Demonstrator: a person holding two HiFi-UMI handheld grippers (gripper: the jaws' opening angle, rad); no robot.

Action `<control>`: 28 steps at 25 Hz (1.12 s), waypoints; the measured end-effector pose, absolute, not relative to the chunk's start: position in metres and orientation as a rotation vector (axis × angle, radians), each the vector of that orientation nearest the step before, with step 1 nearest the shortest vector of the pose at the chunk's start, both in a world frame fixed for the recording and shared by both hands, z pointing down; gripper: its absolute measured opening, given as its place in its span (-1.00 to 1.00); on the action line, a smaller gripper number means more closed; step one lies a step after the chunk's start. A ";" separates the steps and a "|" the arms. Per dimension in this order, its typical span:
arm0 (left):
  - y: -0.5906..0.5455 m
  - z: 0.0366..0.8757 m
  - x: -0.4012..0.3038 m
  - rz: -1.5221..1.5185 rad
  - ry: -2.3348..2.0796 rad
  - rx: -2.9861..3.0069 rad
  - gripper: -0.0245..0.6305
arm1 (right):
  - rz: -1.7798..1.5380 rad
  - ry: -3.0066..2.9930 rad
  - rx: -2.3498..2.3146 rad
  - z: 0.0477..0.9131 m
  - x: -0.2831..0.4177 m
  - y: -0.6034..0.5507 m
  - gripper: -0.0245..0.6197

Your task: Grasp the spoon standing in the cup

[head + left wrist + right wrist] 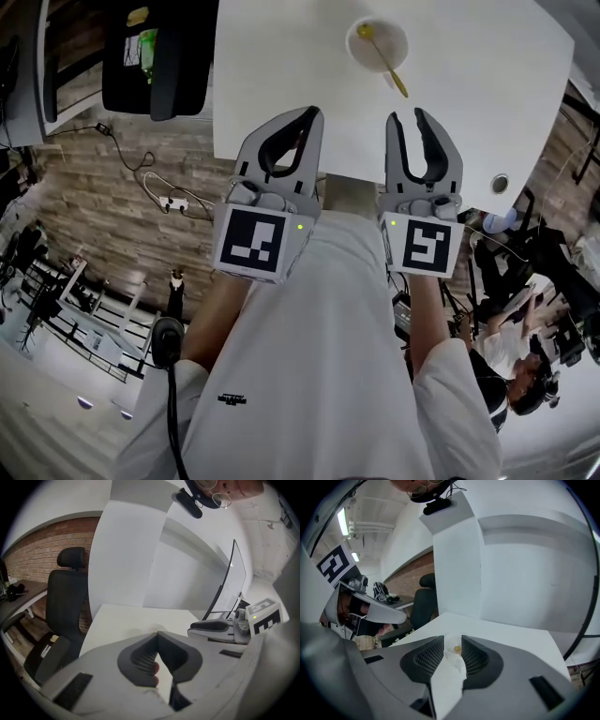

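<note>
Status: grasp not started.

Spoon (385, 60) is seen leaning in the cup (377, 42), bowl end inside, yellow handle tipped over the rim toward the near right. Cup is set on the white table (281, 75), toward the far side, well apart from both tools.

Right hand-held gripper (410, 117): released, jaws spread, nothing between the pads. It is held over the near table edge, roughly in line with the cup. In the right gripper view the cup and a yellow spot of the spoon are framed in the gap between the jaws, but far ahead, with no contact.

Left hand-held gripper (302, 116): clenched, tips met, nothing pinched as far as its own view shows. It is held just beside the right one, and likely not needed here.

Done, as judged: right tool open and aimed at the cup.

Left to do:
- the reach across the table
- jaws placed either side of the handle above the rim
- closure on the handle

Risk: the handle is thin and leaning, and the cup looks light, so a rim touch could shove or tip it.
</note>
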State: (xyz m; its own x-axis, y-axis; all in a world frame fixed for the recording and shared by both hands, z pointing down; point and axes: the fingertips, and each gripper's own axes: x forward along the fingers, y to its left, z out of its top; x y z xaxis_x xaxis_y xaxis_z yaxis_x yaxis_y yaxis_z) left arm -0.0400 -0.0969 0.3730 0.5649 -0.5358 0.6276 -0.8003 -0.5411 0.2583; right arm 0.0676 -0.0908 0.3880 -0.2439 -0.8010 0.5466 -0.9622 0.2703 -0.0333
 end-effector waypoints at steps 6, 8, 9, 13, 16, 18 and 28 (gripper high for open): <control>-0.106 0.393 -0.033 0.659 -1.061 2.266 -0.89 | 0.452 -2.109 1.519 0.409 0.072 -0.103 -0.60; -0.109 0.398 -0.033 0.661 -1.061 2.261 -0.89 | 0.463 -2.100 1.508 0.416 0.074 -0.108 -0.60; -0.109 0.401 -0.033 0.661 -1.062 2.257 -0.89 | 0.471 -2.099 1.504 0.419 0.075 -0.110 -0.58; -0.109 0.413 -0.032 0.665 -1.062 2.233 -0.89 | 0.475 -2.091 1.473 0.433 0.075 -0.112 -0.57; -0.108 0.422 -0.031 0.677 -1.054 2.221 -0.89 | 0.485 -2.086 1.461 0.443 0.074 -0.113 -0.57; -0.109 0.427 -0.030 0.684 -1.053 2.216 -0.89 | 0.474 -2.087 1.447 0.448 0.075 -0.115 -0.57; -0.112 0.438 -0.028 0.718 -1.063 2.203 -0.89 | 0.477 -2.054 1.392 0.468 0.076 -0.121 -0.57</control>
